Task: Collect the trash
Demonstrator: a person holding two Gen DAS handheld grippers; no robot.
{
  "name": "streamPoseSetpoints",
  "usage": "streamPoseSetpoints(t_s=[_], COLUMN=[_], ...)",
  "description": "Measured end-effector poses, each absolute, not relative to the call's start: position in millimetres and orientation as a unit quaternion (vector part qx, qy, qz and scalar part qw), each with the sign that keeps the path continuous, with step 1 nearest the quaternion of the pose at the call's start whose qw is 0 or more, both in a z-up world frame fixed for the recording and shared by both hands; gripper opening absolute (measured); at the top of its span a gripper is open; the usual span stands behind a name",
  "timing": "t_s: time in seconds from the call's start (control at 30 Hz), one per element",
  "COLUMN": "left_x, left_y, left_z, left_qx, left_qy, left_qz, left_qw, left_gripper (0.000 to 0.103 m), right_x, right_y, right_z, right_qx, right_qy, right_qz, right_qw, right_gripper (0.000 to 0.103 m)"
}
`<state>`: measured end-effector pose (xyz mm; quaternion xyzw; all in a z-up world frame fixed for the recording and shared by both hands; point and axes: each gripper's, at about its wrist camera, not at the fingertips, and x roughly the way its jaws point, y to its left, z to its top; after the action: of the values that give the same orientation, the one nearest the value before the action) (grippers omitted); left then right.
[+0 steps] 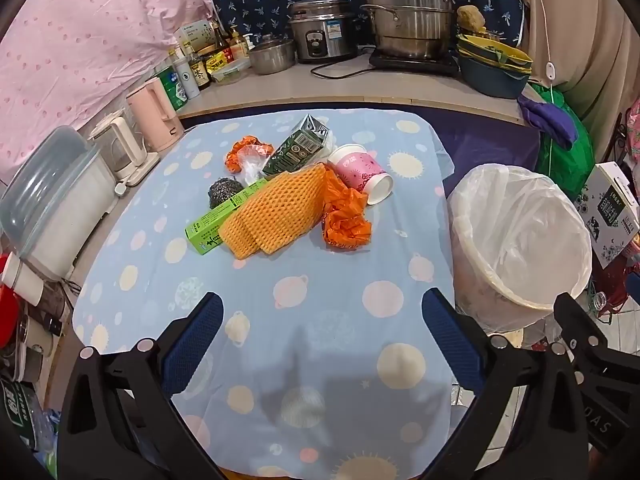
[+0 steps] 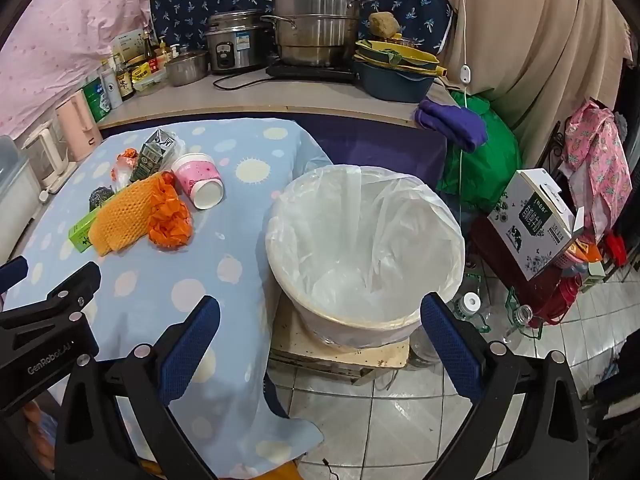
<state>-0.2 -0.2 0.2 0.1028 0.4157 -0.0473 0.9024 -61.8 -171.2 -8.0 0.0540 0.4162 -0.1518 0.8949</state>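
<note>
A pile of trash lies on the blue patterned tablecloth (image 1: 320,280): an orange foam net (image 1: 276,212), a crumpled orange plastic bag (image 1: 346,220), a pink paper cup (image 1: 366,174) on its side, a dark green carton (image 1: 298,148), a green box (image 1: 218,222), a steel scourer (image 1: 224,191) and an orange wrapper (image 1: 244,152). The white-lined bin (image 2: 360,240) stands right of the table. My left gripper (image 1: 322,336) is open and empty, short of the pile. My right gripper (image 2: 320,336) is open and empty above the bin's near rim.
A counter behind holds a rice cooker (image 1: 320,34), a steel steamer pot (image 1: 408,12), bottles and stacked basins (image 1: 494,68). Kettles (image 1: 156,116) and a plastic container (image 1: 52,200) line the table's left side. A carton box (image 2: 532,220), bottles and bags sit on the tiled floor at right.
</note>
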Motion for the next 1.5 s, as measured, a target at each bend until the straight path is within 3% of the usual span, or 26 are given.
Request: streamPoseSetpoints(t_s=[1.5], left_x=[-4.5], left_y=[-17.0], left_z=[9.7], left_qx=[0.119], left_qy=[0.41], left_qz=[-0.057], left_qw=[0.903], left_gripper=[0.095], right_x=[-64.5], right_y=[-179.2], right_z=[-4.7], right_qx=[0.061], right_qy=[0.414], right_qz=[-0.151], right_qw=[0.895], right_gripper=[0.096])
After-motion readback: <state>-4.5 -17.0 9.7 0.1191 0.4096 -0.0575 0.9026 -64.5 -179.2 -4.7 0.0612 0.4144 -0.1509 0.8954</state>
